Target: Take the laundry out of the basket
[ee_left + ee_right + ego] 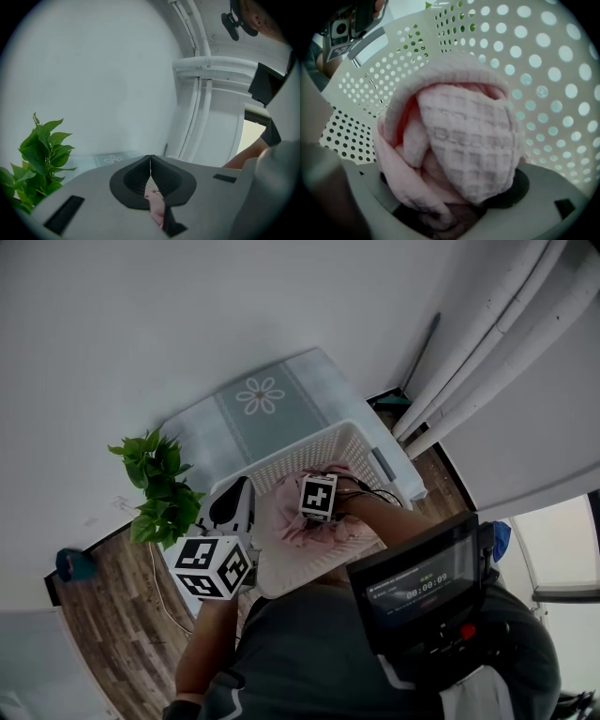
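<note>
A white perforated laundry basket (361, 442) stands on the floor below me, with a pink waffle towel (281, 521) bunched inside it. My right gripper (317, 521) reaches down into the basket and is shut on the pink towel (461, 140), which fills its view and hides its jaw tips; the basket wall (534, 61) curves behind. My left gripper (237, 495) hangs at the basket's left rim. In its own view the left gripper (150, 158) is shut with nothing held, and a scrap of pink shows below through the gap.
A green potted plant (157, 488) stands just left of the basket and shows again (40, 154) in the left gripper view. A pale mat with a daisy (262, 399) lies behind the basket. White pipes (497, 343) run at the right. A screen (417, 582) hangs at my chest.
</note>
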`<state>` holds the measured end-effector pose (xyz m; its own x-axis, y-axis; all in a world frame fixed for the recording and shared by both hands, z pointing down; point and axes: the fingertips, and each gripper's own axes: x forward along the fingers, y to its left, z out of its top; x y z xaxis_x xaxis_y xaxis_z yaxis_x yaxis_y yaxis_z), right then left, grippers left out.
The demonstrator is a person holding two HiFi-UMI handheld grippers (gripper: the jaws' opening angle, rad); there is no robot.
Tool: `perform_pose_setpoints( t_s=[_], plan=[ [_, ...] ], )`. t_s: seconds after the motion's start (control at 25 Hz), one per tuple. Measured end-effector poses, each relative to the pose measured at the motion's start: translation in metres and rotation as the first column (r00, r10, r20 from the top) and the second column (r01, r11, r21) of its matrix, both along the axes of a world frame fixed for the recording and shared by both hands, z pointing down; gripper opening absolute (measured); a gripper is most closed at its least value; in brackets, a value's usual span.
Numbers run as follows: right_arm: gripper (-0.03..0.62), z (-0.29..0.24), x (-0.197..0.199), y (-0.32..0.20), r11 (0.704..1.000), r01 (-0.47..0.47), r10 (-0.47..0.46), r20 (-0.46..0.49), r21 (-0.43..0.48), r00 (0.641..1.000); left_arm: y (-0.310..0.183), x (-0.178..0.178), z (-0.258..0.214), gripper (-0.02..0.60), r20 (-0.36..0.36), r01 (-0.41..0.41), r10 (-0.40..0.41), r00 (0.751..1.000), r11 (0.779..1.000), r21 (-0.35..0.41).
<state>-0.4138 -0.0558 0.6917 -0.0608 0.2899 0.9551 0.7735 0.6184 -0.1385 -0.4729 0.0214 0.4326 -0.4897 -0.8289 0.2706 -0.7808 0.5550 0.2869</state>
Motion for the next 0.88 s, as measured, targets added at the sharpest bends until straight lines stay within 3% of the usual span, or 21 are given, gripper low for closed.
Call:
perform_pose_setpoints(
  t_s=[0.16, 0.36, 0.56, 0.88],
  plan=[
    [0.363, -0.011, -0.007, 0.000, 0.973, -0.168, 0.168, -0.018, -0.158, 0.986, 0.003, 0.001, -0.005, 0.011, 0.008, -0.001, 0.001, 1.000, 1.000, 0.012],
    [0.309, -0.017, -0.004, 0.003, 0.966, -0.195, 0.196, -0.012, -0.168, 0.981, 0.010, 0.004, -0.015, 0.011, 0.027, -0.002, 0.001, 1.000, 1.000, 0.026],
    [0.287, -0.032, -0.006, 0.003, 0.955, -0.216, 0.224, 0.017, -0.205, 0.974, 0.018, 0.004, -0.025, 0.011, 0.043, 0.003, -0.005, 0.999, 0.999, 0.042],
    [0.287, -0.088, -0.008, 0.014, 0.908, -0.233, 0.285, 0.106, -0.348, 0.953, 0.025, 0.006, -0.034, 0.011, 0.049, -0.004, 0.000, 0.999, 0.997, 0.076]
  ],
)
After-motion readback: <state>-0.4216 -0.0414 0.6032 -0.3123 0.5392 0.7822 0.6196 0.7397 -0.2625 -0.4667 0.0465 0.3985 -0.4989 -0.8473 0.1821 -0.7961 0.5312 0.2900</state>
